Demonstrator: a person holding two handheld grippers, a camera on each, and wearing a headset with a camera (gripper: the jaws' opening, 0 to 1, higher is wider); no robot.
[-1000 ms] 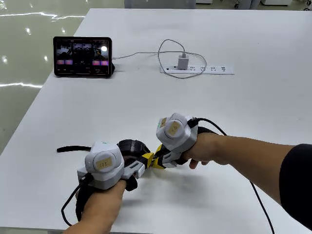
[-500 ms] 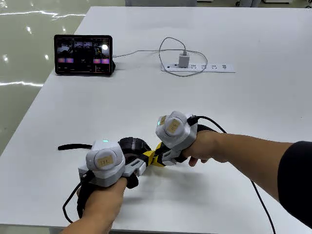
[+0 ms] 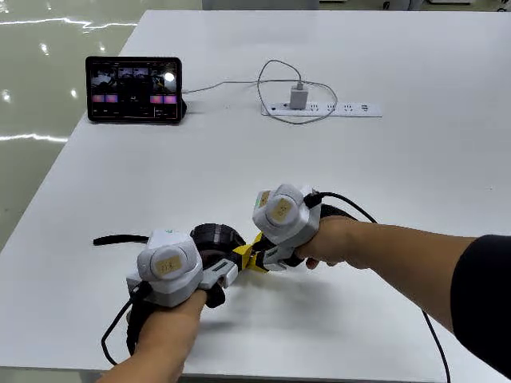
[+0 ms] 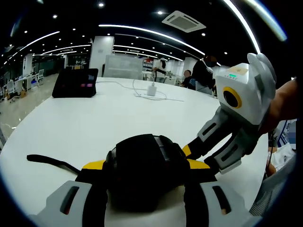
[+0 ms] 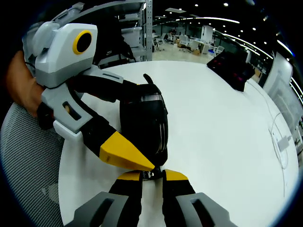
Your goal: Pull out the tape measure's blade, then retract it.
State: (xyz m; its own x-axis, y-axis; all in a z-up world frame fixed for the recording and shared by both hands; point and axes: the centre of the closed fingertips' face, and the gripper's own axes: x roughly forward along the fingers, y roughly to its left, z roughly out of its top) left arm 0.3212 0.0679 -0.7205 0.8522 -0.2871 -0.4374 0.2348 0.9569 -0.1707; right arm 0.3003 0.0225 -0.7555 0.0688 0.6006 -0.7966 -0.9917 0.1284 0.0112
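Tape measure, a black round rubbery case (image 3: 214,238), sits on the white table (image 3: 383,175) at six o'clock. The left gripper (image 3: 231,257) is clamped across it and the right gripper (image 3: 254,258) noses in from three. Left gripper view: jaws hug the case on both sides. Right gripper view: jaws nearly closed, pinching the small blade tab (image 5: 154,173) at the case's mouth.
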